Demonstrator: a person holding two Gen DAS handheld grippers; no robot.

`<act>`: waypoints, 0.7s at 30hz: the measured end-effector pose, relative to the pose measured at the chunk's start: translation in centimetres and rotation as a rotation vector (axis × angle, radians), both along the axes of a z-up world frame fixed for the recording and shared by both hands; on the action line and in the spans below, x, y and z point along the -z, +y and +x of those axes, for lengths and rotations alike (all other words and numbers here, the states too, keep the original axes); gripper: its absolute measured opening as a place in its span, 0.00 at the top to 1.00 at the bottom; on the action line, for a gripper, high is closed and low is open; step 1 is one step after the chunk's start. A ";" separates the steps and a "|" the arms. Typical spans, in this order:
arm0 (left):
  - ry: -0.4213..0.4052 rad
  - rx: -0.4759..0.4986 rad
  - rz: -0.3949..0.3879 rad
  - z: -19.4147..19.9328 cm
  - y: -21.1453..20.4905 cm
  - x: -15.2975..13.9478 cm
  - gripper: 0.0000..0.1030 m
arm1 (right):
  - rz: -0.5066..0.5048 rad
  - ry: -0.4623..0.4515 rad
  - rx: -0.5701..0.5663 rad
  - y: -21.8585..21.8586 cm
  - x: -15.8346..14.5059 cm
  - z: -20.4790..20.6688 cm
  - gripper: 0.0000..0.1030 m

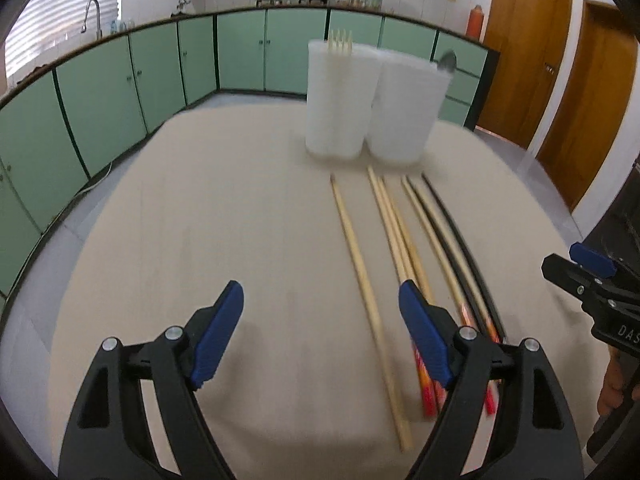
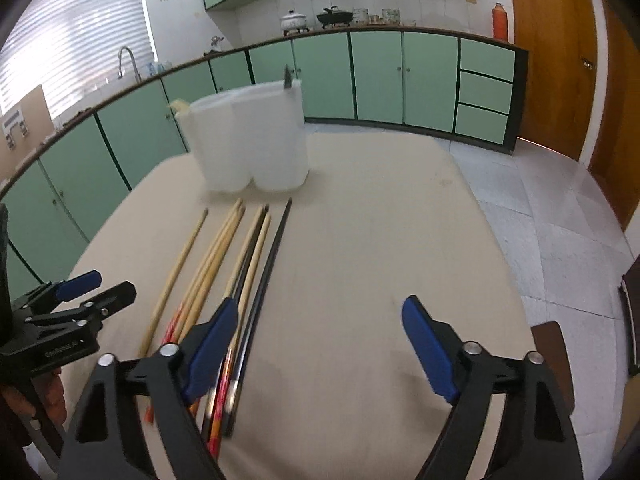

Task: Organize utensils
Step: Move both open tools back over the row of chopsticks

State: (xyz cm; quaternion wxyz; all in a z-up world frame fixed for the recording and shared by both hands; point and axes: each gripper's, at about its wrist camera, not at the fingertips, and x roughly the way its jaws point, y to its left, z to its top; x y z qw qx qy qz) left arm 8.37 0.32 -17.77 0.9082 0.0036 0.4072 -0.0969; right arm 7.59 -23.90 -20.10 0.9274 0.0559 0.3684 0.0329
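Both grippers, left (image 1: 320, 312) and right (image 2: 316, 328), hover with fingers apart and empty above chopsticks (image 1: 396, 236) lying side by side on the table (image 1: 200, 220), just before white holders (image 1: 368, 100).

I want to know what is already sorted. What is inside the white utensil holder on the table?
From the white utensil holder, wooden fork tines stick out on one side and a metal spoon tip on the other. The frosted walls hide their handles and anything shorter.

Loose wooden and black chopsticks (image 1: 362, 276) lie side by side just before white holders (image 1: 340, 100) on the table.
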 end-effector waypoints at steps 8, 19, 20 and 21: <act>0.056 0.004 0.036 -2.4 -0.7 1.7 0.30 | -0.040 0.070 -0.070 1.4 2.1 -3.2 0.46; 0.054 0.013 0.045 -2.7 -1.8 1.7 0.31 | -0.043 0.109 -0.138 3.1 3.1 -4.2 0.55; 0.052 0.013 0.051 -2.7 -1.9 1.8 0.32 | -0.042 0.113 -0.137 3.1 3.2 -4.1 0.56; 0.052 0.011 0.053 -2.7 -1.9 1.8 0.32 | -0.037 0.118 -0.137 3.1 3.3 -4.0 0.57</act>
